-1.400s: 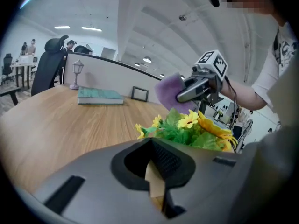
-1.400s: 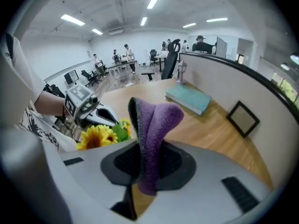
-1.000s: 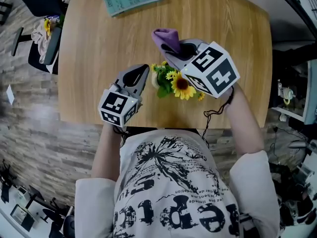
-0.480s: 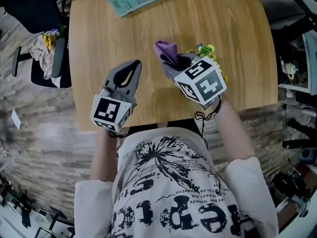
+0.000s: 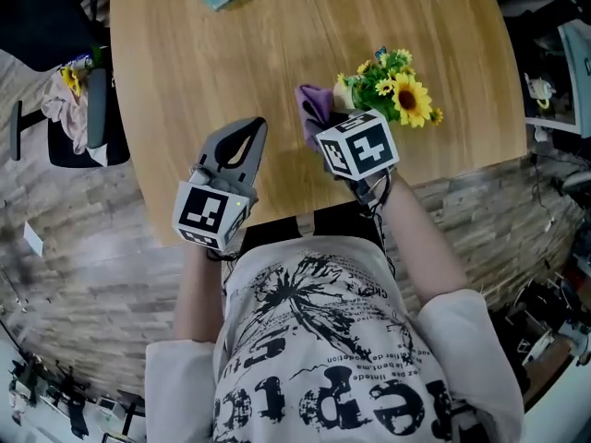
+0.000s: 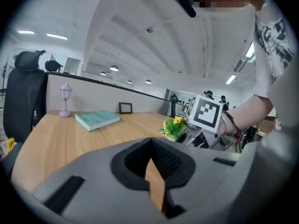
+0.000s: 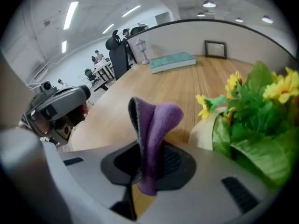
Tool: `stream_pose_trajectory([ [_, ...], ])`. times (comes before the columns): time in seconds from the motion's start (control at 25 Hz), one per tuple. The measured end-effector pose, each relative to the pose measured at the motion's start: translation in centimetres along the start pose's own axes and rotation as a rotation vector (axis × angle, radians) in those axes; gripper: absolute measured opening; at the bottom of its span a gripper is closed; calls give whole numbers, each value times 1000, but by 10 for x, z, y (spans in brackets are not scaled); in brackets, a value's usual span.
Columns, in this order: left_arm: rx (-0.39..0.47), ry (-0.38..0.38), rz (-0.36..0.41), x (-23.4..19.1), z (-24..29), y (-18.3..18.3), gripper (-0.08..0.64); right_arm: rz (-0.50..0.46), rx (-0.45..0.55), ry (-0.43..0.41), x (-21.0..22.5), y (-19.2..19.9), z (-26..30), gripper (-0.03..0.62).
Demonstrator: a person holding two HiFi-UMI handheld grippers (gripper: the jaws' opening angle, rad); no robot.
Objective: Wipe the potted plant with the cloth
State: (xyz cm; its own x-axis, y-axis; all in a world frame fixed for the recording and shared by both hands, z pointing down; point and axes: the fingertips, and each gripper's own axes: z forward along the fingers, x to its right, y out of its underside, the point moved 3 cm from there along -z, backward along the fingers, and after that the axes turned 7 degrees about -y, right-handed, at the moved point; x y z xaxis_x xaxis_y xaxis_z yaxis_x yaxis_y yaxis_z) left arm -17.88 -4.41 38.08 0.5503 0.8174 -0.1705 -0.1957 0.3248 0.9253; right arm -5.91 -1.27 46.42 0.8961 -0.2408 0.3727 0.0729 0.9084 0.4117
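A light wooden table (image 5: 185, 81) fills the head view. On it stands the potted plant of yellow flowers (image 5: 392, 86), with the right tongs (image 5: 325, 123) just left of it. In the left gripper view, the left tongs (image 6: 154, 176) are clenched on nothing, well left of the plant. In the right gripper view, the right tongs grasp a purple fleece cloth (image 7: 152, 125) just beside the plant.

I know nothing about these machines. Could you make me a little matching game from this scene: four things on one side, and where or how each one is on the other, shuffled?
Things:
1. purple cloth
2. potted plant
3. teal book
4. left claw

States:
a. shut, with nothing in it
b. lying flat at the far side of the table
c. pinched in the right claw
d. standing on the table close beside the cloth

Pairs: 1-c, 2-d, 3-b, 4-a
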Motion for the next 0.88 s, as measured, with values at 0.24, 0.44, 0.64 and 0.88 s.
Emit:
stream_pose_trajectory([
  [0.24, -27, 28, -32, -6, 3, 18, 3, 205, 85, 27, 17, -5, 13, 75],
  [0.44, -39, 62, -32, -2, 9, 22, 3, 319, 121, 11, 18, -6, 13, 75],
  [0.64, -51, 101, -27, 4, 13, 28, 3, 411, 154, 13, 22, 6, 10, 77],
  [0.88, -65, 117, -23, 10, 21, 33, 3, 448, 151, -7, 29, 23, 5, 80],
])
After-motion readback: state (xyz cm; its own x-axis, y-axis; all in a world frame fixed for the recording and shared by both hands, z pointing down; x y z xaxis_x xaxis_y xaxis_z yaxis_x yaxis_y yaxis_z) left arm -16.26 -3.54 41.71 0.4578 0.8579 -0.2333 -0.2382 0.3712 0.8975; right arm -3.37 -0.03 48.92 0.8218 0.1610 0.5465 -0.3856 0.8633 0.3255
